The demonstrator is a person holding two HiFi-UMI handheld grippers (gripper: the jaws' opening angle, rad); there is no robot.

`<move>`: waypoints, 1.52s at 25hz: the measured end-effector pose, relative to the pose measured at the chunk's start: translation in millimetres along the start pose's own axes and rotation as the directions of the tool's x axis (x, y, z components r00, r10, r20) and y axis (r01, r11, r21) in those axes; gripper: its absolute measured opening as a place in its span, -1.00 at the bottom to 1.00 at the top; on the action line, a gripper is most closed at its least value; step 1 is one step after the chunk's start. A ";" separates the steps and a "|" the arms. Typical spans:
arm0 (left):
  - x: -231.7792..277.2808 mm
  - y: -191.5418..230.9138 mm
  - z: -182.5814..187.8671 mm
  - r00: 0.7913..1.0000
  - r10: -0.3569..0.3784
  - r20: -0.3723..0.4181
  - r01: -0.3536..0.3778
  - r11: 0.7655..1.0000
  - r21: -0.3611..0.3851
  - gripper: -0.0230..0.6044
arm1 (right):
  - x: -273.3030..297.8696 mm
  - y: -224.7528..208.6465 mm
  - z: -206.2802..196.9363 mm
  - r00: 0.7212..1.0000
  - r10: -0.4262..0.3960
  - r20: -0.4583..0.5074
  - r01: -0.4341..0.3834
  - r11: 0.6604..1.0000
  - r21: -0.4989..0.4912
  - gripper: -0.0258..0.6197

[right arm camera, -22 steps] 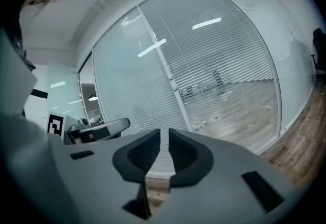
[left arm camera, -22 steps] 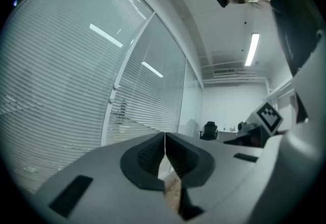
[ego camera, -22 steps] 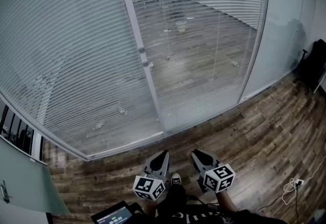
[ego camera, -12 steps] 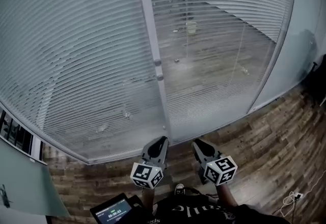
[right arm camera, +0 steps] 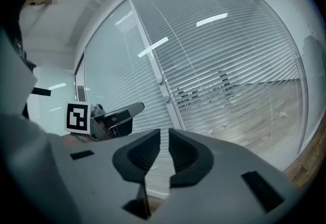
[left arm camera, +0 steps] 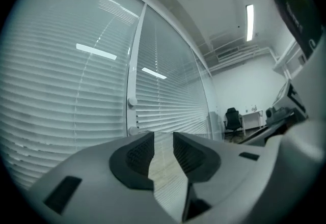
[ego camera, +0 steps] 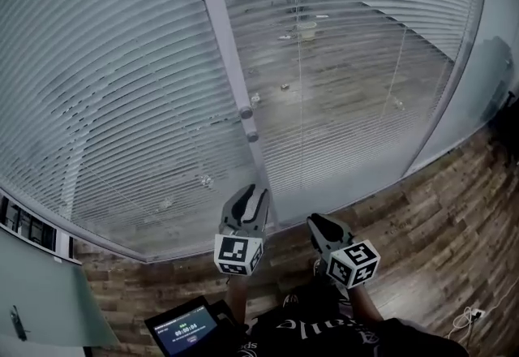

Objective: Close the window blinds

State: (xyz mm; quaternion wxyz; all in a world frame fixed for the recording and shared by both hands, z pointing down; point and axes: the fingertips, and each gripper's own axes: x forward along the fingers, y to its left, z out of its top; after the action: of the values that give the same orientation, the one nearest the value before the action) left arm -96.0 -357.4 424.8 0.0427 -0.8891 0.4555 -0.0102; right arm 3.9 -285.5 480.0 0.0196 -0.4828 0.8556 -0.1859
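Fingers first: the left gripper holds its fingers apart with a plain gap and nothing in it. The right gripper shows a narrower gap between its fingers, also empty. Both point about level at the wall ahead and touch nothing. The window blinds fill that whole wall. Reflections suggest they sit behind glass, so you likely cannot push a slat directly. In the right-hand panel the slats lie flat enough that a wood floor shows through; this panel needs closing most. The left-hand panel reads paler and more shut, with some see-through low down. Between the panels stands the white post, carrying an upper knob and a lower knob, one just above the other. They look like the tilt controls, but I cannot tell which drives which panel. Your left gripper is the nearer one; in its own view the knobs sit up and to the left of the jaws. Lift and swing it onto one knob, set the pads square on opposite sides, close firmly, then roll your wrist and watch the slats. If the pads slip on the round face, regrip deeper.
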 end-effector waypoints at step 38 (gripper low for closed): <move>157.3 89.3 3.5 0.884 0.461 -0.070 -0.450 0.883 0.131 -0.34 | 124.8 -124.3 68.9 0.952 0.286 -0.111 -0.286 0.958 0.019 -0.73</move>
State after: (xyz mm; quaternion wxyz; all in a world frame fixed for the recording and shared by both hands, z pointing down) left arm -76.0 -536.7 410.4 0.0704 -0.7517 0.6521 -0.0692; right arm 53.8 -467.9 476.0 -0.0014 -0.3427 0.9159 -0.2090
